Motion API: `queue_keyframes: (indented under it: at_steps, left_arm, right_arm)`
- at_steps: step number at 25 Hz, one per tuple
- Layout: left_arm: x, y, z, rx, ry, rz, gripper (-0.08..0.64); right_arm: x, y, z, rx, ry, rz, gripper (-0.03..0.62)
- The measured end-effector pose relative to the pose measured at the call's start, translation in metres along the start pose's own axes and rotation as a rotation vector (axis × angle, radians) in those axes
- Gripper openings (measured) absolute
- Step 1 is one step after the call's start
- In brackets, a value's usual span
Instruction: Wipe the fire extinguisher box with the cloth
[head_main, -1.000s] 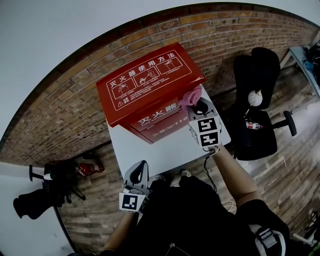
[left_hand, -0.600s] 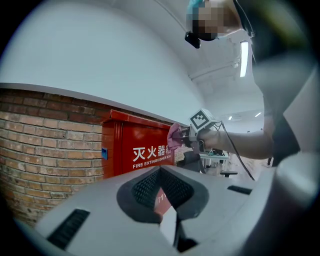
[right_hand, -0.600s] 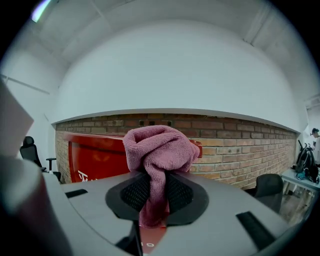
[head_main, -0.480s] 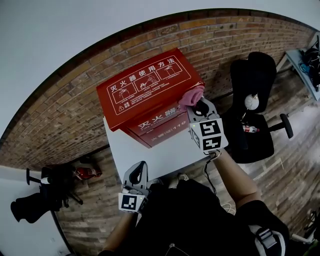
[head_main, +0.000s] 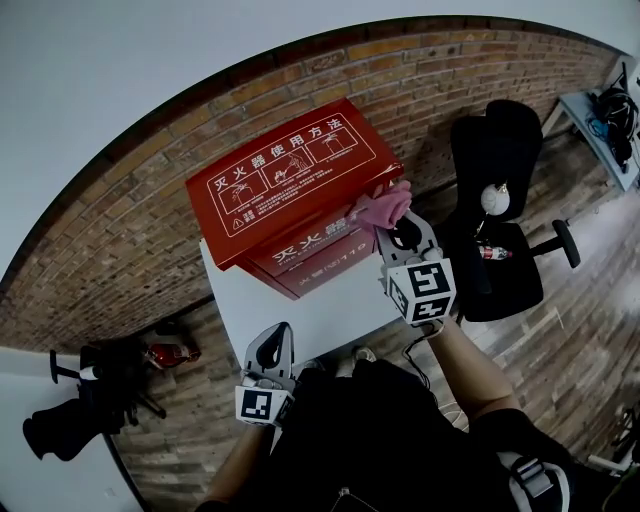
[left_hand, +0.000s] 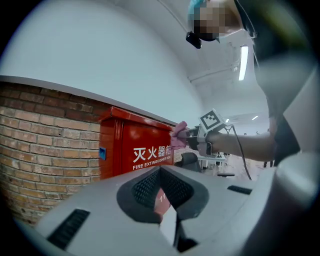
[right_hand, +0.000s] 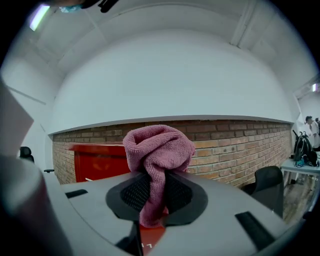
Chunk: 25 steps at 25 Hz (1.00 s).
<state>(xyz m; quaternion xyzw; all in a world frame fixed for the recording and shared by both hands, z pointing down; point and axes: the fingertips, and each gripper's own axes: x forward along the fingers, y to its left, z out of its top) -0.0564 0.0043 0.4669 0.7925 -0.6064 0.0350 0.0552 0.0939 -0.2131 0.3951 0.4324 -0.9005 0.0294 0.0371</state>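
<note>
As a second ago, my right gripper (head_main: 396, 218) pinches the pink cloth (head_main: 383, 206) at the 4 o'clock corner of the red box (head_main: 285, 175); only its marker cube sits slightly lower in the head view. My left gripper (head_main: 278, 340), jaws pressed together on nothing, hangs unchanged at the 6 o'clock edge of the white table (head_main: 330, 305). The lid reads "灭火器使用方法"; the front reads "灭火器箱" above "FIRE EXTINGUISHER BOX". The box stands shut on the table, contents unseen. A black chair (head_main: 500, 200) sits at 3 o'clock
</note>
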Motion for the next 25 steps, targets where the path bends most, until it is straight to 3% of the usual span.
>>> queue_keyframes:
  at_steps: [8, 25]
  left_arm:
    - [0.014, 0.003, 0.002, -0.027, 0.001, -0.081, 0.049]
    - [0.017, 0.048, 0.017, -0.055, -0.010, -0.295, 0.049]
  right_arm:
    - [-0.039, 0.024, -0.017, 0.058, -0.032, 0.013, 0.074]
    - [-0.061, 0.077, -0.019, 0.075, 0.015, -0.162, 0.074]
